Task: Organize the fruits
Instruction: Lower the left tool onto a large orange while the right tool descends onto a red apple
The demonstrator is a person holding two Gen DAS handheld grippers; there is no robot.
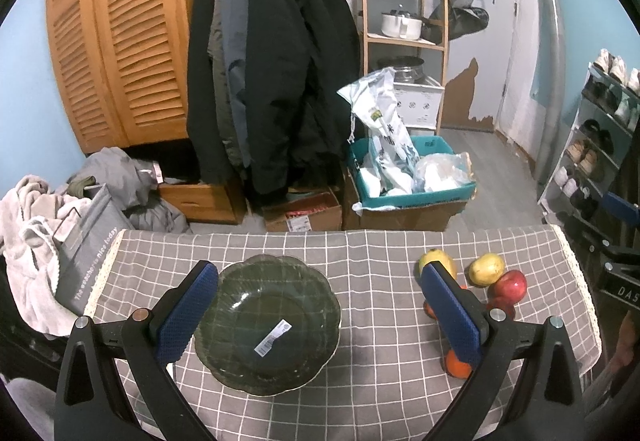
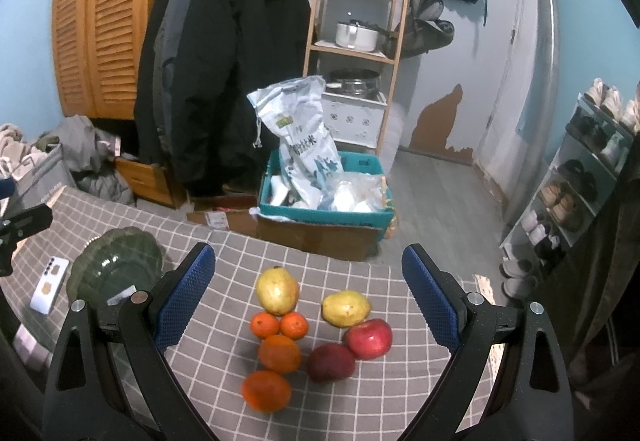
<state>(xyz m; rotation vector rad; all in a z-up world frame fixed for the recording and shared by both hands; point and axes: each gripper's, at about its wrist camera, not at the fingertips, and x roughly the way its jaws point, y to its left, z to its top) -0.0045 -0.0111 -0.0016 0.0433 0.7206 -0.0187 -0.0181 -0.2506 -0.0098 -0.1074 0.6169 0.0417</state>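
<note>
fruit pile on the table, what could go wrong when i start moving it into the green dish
The fruits touch each other: two pears, four oranges and two apples. The open right gripper closing on one may nudge its neighbours, and round fruit could roll on the tablecloth.

The glass dish is shallow, so fruit released from a height might roll out.

A phone lies beside the dish and could get bumped.

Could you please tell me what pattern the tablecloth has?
The tablecloth is grey with a grid of thin white lines, clearest in the right wrist view.
</note>
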